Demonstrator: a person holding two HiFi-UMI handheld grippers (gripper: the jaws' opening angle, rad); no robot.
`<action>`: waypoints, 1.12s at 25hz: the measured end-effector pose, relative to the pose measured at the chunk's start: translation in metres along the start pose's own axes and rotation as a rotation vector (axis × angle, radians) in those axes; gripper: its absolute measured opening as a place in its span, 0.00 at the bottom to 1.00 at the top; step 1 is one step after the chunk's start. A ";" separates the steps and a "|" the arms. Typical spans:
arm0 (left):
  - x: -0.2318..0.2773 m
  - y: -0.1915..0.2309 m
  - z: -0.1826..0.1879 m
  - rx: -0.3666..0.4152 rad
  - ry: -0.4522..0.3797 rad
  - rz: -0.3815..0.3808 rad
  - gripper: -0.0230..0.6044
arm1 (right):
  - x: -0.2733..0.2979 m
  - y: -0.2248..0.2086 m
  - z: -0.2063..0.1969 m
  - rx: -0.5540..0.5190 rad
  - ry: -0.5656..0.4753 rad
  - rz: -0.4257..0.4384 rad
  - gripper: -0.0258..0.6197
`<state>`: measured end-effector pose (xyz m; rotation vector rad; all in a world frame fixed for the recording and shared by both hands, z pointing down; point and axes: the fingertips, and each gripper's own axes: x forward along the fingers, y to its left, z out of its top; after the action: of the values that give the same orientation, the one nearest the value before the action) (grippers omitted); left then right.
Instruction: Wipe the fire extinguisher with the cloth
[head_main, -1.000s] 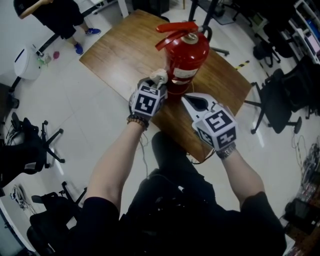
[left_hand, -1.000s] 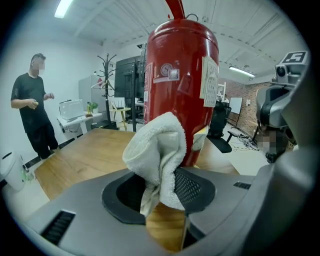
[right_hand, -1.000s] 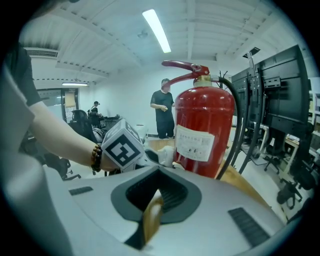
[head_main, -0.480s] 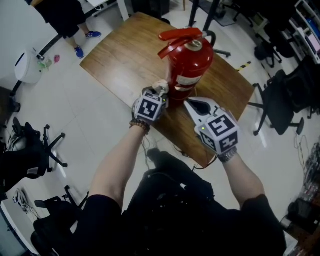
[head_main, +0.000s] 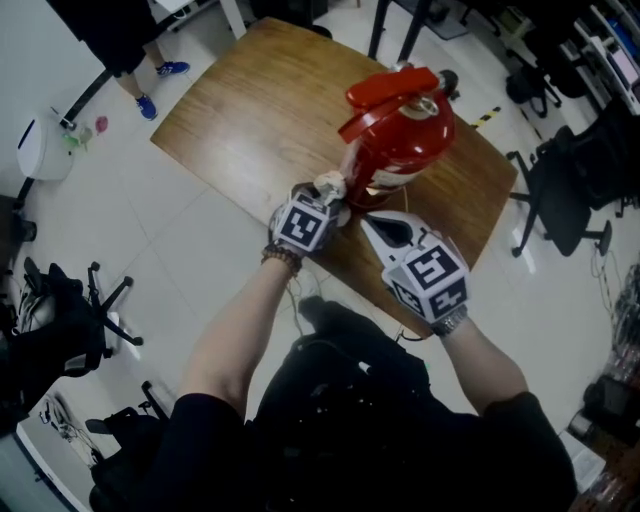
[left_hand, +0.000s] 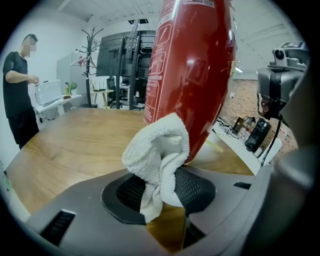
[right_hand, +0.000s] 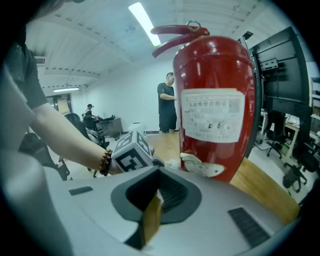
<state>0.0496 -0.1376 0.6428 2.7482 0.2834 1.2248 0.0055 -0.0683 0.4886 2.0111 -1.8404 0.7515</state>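
A red fire extinguisher (head_main: 395, 150) stands on the wooden table (head_main: 260, 110), leaning away from me in the head view. My left gripper (head_main: 327, 192) is shut on a bunched white cloth (left_hand: 157, 157), which presses against the lower left side of the extinguisher's body (left_hand: 192, 75). My right gripper (head_main: 372, 218) is shut with nothing between its jaws, low and just in front of the extinguisher (right_hand: 215, 105), whose white label faces it. The cloth (head_main: 330, 184) shows as a small white wad beside the cylinder.
The table's near edge (head_main: 330, 270) runs just under both grippers. Office chairs (head_main: 560, 190) stand to the right of the table. A person (right_hand: 167, 107) stands beyond the table, and a white bin (head_main: 45, 145) sits on the floor at left.
Both grippers have come down lower along the extinguisher. The extinguisher's top has tipped farther to the right and away in the head view. The cloth stays held against the cylinder.
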 end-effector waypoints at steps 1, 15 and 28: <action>0.000 0.001 -0.001 0.013 0.010 -0.018 0.28 | 0.005 0.002 -0.001 0.005 0.009 0.000 0.07; -0.055 0.039 0.050 0.201 -0.037 -0.135 0.28 | 0.048 0.009 -0.007 0.083 0.091 -0.052 0.07; -0.155 0.017 0.171 0.311 -0.304 -0.186 0.28 | 0.027 0.009 0.017 0.113 0.030 -0.153 0.07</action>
<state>0.0773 -0.1936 0.4203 3.0243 0.7304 0.7590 0.0006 -0.1017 0.4890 2.1695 -1.6385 0.8528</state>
